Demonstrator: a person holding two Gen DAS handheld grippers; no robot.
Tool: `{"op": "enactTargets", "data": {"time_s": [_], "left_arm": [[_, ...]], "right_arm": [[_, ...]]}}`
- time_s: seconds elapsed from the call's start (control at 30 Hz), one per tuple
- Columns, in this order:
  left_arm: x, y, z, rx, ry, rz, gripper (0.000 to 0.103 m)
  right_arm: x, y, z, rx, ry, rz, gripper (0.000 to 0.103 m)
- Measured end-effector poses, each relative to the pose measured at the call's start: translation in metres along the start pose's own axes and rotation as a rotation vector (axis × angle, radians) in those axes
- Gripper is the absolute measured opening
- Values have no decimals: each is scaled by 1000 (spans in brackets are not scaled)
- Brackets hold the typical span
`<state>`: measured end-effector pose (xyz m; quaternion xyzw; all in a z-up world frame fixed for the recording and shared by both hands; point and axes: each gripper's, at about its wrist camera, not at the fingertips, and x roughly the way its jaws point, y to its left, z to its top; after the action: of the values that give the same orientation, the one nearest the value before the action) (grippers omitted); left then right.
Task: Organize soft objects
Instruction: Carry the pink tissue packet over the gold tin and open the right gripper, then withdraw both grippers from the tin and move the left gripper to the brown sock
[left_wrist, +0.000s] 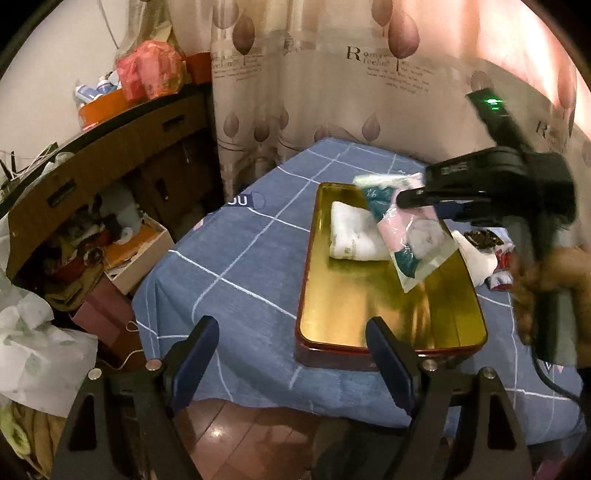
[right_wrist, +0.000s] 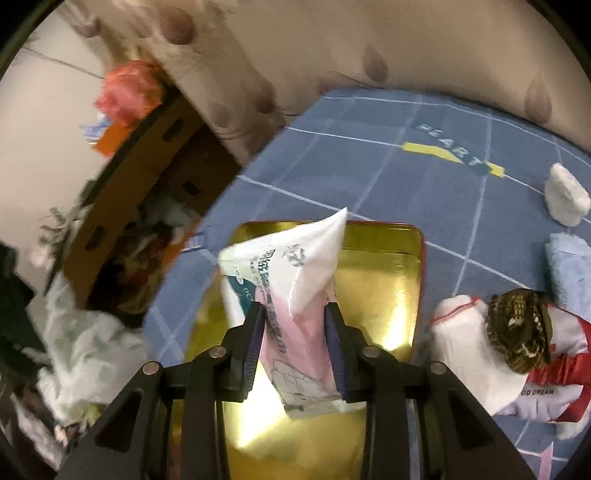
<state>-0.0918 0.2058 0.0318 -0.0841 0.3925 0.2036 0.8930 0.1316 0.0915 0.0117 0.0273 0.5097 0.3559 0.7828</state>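
Note:
A gold tin tray (left_wrist: 369, 306) with a red rim lies on the blue checked cloth. A folded white towel (left_wrist: 354, 236) rests in its far part. My right gripper (right_wrist: 295, 314) is shut on a pink, white and teal plastic pack (right_wrist: 291, 295) and holds it above the tray (right_wrist: 384, 280); the pack also shows in the left wrist view (left_wrist: 402, 229), hanging from the right gripper (left_wrist: 406, 197). My left gripper (left_wrist: 291, 332) is open and empty, near the tray's front edge.
Right of the tray lie a white and red cloth item (right_wrist: 517, 369) with a dark knitted piece (right_wrist: 521, 328) on it, a light blue towel (right_wrist: 569, 269) and a white fluffy pad (right_wrist: 565, 199). Cardboard boxes (left_wrist: 110, 166) and clutter stand left of the table. A curtain (left_wrist: 332, 74) hangs behind.

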Motion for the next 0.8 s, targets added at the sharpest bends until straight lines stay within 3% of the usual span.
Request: {"op": "enactTargets", "data": {"time_s": [0.07,0.13,0.3,0.37,0.43,0.57,0.63,0.73,0.8], "left_arm": [[2,-2,-1,4,10,-6,84],[4,-5,-1,20,20,5,84],[6,-14,-5,58,35,3,84],[6,-19,-5,83,33,13,84],[6,-23,-7,96,38,10,84],[5,-34,-13,132,48,11,84],[3,-42,-14,158,42,15,84],[-1,-55,-17,203,33,35,84],[-3,-64,-18,219,35,31,84]], "right_arm": [[2,-6,0,34,-4,-7,32],[-7,-13,0,70,-32,1,48],[-79,-28,-24,64,-251,86,72],[-112,-39,-47,38,-324,52,80],[-138,-54,-73,9,-380,-44,87],[-177,-104,-139,-37,-449,-382,95],[-186,-137,-165,-65,-426,-589,95],[-191,-185,-194,-71,-370,-772,95],[-189,-210,-208,-58,-327,-847,95]]}}
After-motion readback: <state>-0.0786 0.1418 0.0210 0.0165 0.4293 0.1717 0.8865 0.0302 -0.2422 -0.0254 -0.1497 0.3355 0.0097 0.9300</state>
